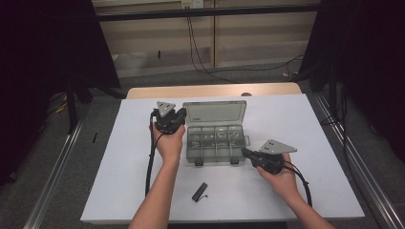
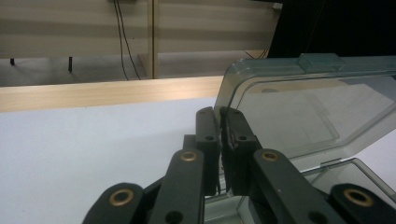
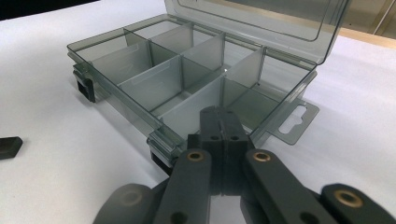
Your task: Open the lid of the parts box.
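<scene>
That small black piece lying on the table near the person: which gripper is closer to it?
Left, narrowly. The black piece lies between the forearms; the left gripper is up beside the box lid, the right gripper at the box's near right corner.

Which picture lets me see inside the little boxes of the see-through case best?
The right gripper view: it looks from close up into the organizer case, showing its dividers and compartments. The high view shows the whole case small, with lid up. The left gripper view shows mostly the raised lid and one corner of the tray.
</scene>
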### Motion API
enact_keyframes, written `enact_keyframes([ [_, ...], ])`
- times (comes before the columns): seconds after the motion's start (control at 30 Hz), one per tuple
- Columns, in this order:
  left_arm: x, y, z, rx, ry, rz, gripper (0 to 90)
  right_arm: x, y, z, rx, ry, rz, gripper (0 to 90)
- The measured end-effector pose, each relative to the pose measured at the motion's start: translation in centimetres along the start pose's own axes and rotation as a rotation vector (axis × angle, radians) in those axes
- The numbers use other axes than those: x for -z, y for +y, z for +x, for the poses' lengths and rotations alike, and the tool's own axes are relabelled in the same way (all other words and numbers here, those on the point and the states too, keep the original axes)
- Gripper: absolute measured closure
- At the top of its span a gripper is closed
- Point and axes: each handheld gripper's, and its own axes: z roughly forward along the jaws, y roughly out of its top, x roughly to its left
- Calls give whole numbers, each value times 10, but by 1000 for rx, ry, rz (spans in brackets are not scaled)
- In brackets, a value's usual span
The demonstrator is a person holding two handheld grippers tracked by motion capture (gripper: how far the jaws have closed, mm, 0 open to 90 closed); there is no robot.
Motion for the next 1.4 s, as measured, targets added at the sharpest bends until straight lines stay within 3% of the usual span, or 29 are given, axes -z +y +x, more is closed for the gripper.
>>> enact_keyframes([
  [1.4,-16,9,3,7,24,10,866,0,0,0,3,-1,-2,900],
])
